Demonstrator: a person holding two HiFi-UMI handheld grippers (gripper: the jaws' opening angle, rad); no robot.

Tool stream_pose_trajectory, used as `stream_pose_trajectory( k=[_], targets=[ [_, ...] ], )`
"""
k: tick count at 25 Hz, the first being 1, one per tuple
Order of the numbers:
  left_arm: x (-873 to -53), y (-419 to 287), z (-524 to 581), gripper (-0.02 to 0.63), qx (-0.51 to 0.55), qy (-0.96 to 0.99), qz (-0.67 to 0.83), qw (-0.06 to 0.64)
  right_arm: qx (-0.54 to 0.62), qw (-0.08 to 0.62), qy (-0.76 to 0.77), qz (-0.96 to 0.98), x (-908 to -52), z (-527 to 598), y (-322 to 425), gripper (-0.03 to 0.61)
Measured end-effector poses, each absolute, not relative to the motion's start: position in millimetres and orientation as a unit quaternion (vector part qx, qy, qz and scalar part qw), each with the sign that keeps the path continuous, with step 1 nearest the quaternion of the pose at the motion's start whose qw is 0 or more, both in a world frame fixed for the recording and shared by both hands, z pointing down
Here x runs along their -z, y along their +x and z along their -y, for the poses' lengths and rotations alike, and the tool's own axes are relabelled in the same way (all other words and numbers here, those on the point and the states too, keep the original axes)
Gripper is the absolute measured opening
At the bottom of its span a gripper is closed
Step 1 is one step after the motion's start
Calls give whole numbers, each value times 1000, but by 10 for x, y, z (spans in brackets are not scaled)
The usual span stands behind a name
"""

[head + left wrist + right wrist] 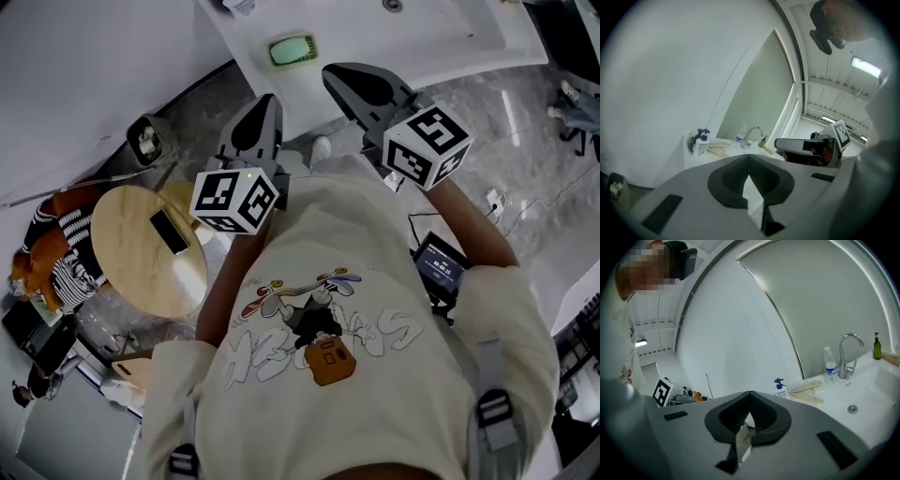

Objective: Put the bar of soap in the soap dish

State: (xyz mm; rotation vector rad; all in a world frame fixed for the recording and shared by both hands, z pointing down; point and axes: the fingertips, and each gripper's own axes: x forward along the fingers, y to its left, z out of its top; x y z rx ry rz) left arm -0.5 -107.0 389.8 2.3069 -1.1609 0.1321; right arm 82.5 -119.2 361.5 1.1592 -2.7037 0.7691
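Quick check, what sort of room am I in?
Probably a bathroom or washroom: a white sink with a tap, a pump bottle beside it, and a green soap dish on the counter.

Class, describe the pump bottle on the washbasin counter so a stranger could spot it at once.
Find the white washbasin counter with its chrome tap. Go along it past the clear water bottle, away from the tap. The pump bottle stands there: opaque white with a blue pump head, unlike its clear neighbour.
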Motion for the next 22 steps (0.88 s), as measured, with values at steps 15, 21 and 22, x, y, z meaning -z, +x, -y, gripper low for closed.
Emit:
stream_pose_trajectory(
  k=[15,21,22],
  targets=[
    [-3915,92,1004,8,-56,864,418,276,-262,56,342,901,-3565,1007,586,6],
    [-3932,111,1001,8,-54,861,422,277,-267,56,338,901,-3572,963,596,6],
    [-3944,136,997,8,-54,862,419,280,-270,58,340,899,-3582,942,611,6]
  ],
)
